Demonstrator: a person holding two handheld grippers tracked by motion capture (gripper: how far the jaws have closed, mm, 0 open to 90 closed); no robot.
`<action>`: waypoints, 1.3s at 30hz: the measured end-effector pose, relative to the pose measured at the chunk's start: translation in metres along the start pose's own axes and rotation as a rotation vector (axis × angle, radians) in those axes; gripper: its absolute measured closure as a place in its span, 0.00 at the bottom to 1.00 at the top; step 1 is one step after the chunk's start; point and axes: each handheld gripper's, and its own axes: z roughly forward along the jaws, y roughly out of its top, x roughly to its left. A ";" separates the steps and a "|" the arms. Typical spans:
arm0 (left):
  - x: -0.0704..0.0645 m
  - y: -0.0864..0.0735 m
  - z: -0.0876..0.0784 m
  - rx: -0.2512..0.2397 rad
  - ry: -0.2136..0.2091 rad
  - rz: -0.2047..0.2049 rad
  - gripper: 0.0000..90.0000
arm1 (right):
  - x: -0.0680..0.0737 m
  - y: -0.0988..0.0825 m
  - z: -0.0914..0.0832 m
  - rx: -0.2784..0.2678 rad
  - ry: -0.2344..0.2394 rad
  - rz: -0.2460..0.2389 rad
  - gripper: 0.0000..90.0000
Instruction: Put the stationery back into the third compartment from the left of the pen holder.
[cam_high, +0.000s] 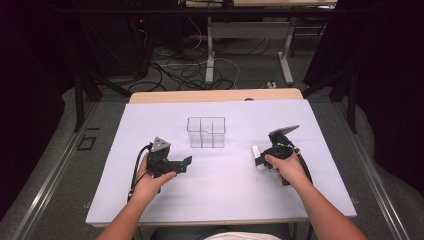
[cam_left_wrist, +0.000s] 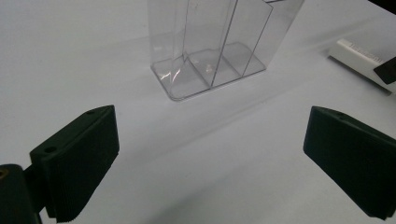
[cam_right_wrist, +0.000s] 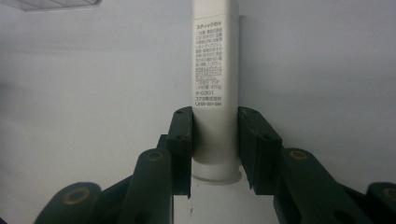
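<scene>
A clear plastic divided box (cam_high: 206, 132) stands upright at the middle of the white table cover (cam_high: 225, 200). In the left gripper view the box (cam_left_wrist: 219, 46) is just ahead, its compartments bare. My left gripper (cam_high: 186, 163) rests on the cover to the box's front left, and its jaws (cam_left_wrist: 210, 126) stand wide apart with nothing between them. My right gripper (cam_high: 260, 160) is shut on a white printed stick (cam_high: 256, 156) lying on the cover to the right of the box. Its pads press both sides of the stick (cam_right_wrist: 210, 56) near its capped end.
The stick (cam_left_wrist: 357, 56) and a bit of the right gripper's jaw appear at the far right of the left gripper view. The table's wooden far edge (cam_high: 215, 95) lies behind the box. Cables and desk legs (cam_high: 210, 60) are on the floor beyond.
</scene>
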 end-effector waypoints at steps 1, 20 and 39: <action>0.000 0.000 0.000 0.000 0.000 0.000 0.04 | -0.001 0.000 0.000 -0.004 -0.006 -0.021 0.75; 0.001 0.000 0.000 0.003 0.005 0.000 0.04 | 0.028 -0.011 -0.004 -0.195 -0.052 -0.468 0.75; 0.004 0.001 -0.001 0.008 0.007 -0.002 0.07 | 0.058 -0.033 0.001 -0.387 -0.329 -1.199 0.75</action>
